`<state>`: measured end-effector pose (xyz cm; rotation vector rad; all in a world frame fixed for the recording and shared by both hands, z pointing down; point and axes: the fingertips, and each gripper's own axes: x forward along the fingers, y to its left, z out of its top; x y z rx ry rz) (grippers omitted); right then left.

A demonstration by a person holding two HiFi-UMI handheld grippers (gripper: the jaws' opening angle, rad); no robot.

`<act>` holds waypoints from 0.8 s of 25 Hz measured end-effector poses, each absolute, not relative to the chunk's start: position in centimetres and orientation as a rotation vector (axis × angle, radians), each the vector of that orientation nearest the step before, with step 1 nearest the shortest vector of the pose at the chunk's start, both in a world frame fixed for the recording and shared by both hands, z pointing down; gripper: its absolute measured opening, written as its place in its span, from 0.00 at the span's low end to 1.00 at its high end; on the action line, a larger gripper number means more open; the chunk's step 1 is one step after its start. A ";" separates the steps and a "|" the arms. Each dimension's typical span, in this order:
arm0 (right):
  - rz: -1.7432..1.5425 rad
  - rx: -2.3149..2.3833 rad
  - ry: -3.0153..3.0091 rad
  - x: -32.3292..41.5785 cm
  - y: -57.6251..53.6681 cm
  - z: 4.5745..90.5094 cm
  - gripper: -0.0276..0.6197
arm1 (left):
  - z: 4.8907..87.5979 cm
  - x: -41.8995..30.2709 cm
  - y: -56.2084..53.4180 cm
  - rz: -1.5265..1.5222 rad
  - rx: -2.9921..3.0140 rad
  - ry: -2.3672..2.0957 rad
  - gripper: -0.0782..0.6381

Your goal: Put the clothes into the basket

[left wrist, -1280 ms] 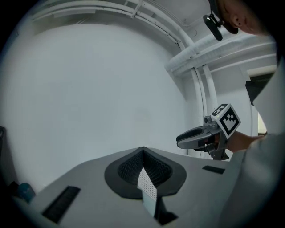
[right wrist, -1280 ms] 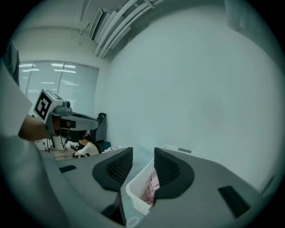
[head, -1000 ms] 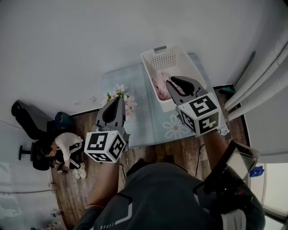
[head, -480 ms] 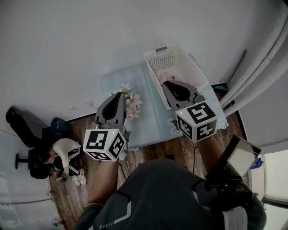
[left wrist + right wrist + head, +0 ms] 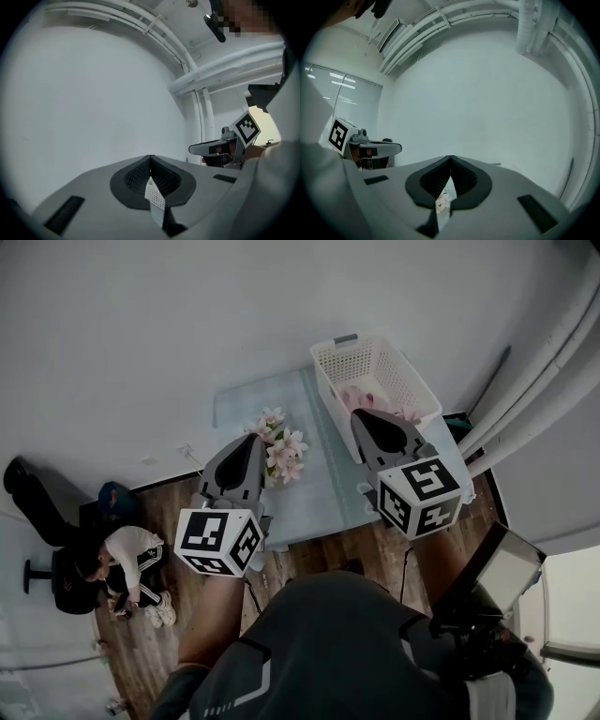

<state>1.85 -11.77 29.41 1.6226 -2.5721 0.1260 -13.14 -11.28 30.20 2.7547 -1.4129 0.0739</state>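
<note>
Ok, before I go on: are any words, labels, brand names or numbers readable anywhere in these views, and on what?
No readable text in any view.
Cube on the left gripper: black-and-white square patterns only, no letters.
Cube on the right gripper: the same, patterns only.
White basket: no label shows.
Table: no writing shows.
</note>
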 end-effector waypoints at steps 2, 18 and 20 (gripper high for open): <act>0.141 1.631 -2.564 1.5 -11.8 29.6 0.06 | 30.3 -13.8 -11.3 0.076 2.749 -1.410 0.12; 0.183 1.694 -2.525 1.4 -11.9 30.5 0.06 | 31.8 -14.4 -10.8 0.062 2.717 -1.374 0.12; 0.195 1.702 -2.518 1.6 -11.8 30.8 0.06 | 32.0 -14.5 -10.6 0.064 2.705 -1.373 0.12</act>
